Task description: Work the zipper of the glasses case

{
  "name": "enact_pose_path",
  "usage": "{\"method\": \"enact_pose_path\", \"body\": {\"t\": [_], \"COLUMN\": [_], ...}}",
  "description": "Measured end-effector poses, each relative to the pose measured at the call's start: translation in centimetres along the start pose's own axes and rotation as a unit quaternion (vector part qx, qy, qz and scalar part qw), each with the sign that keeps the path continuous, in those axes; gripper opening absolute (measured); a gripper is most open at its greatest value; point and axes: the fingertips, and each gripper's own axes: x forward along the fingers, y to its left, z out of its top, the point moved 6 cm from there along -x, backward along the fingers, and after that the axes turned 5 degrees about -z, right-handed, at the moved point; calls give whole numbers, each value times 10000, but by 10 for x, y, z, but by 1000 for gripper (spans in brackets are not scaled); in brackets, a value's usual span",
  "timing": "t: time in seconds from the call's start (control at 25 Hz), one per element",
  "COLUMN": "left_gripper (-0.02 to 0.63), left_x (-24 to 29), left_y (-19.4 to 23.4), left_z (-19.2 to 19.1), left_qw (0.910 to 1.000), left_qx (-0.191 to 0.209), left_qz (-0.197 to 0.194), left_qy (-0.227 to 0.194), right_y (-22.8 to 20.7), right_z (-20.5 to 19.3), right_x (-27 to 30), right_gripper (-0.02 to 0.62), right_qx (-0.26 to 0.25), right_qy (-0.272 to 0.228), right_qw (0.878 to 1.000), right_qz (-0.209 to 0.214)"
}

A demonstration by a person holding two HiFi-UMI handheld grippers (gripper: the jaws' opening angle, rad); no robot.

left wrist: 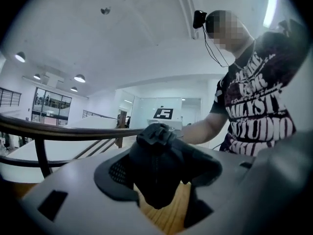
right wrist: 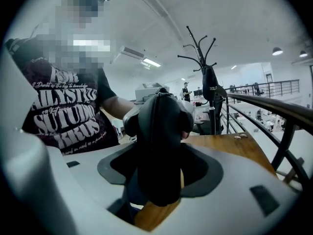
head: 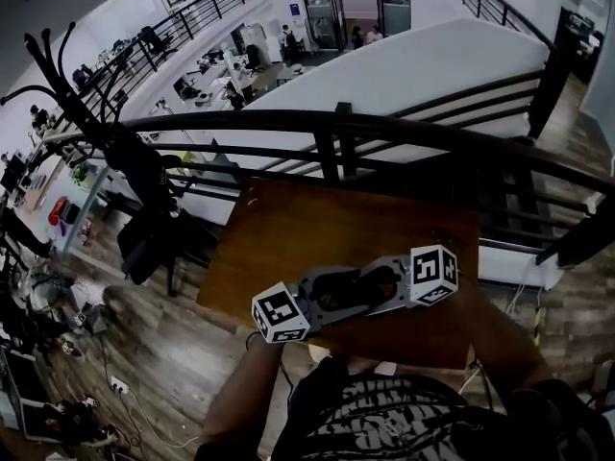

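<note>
My right tongs (right wrist: 159,180) clamp one end of the glasses case (head: 351,286). My left tongs (left wrist: 156,190) stand wide around the other end, and I cannot tell whether they press on it. The case sits between them over the counter (head: 317,219). If the left has no bite, pulling along the zipper (right wrist: 154,131) could twist the case loose and drop it.

A head-mounted camera looks steeply down on the wooden table (head: 288,248) beside the balcony railing (head: 384,128), from well above both tools. The cameras on the left gripper (head: 329,294) and right gripper (head: 382,284) look out near level, facing each other at very close range across the glasses case (left wrist: 159,165) (it fills the centre of both frames). All three views share case and tabletop.
</note>
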Motion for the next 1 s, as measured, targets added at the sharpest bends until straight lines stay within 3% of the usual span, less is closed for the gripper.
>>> {"method": "enact_pose_path", "body": {"t": [0.16,0.44,0.56,0.68,0.8,0.88,1.0], "left_gripper": [268,268,268,267,267,267,267], "left_x": [4,-11,-36,-68,-82,-85,-85], "left_y": [-5,6,24,42,54,65,87], "left_z": [-6,-6,-7,-8,-8,-14,-26], "left_qw": [9996,9992,9983,9935,9847,9822,9808], "left_qx": [231,337,373,628,1050,1076,1023], "left_qz": [131,201,365,939,1360,1459,1475], "left_qy": [133,-90,-255,-148,277,494,761], "right_y": [2,-8,-23,-39,-47,-49,-59], "right_z": [-10,-6,-12,-19,20,62,105], "right_x": [-1,-1,-3,-16,-28,-21,9], "right_gripper": [253,264,264,264,246,172,80], "right_qx": [-131,320,510,820,1129,1180,977], "right_qy": [144,-122,80,346,-106,-430,-70], "right_qw": [9997,9961,9900,9741,9541,9462,9440], "right_qz": [-113,-816,-1312,-2081,-2772,-2984,-3149]}}
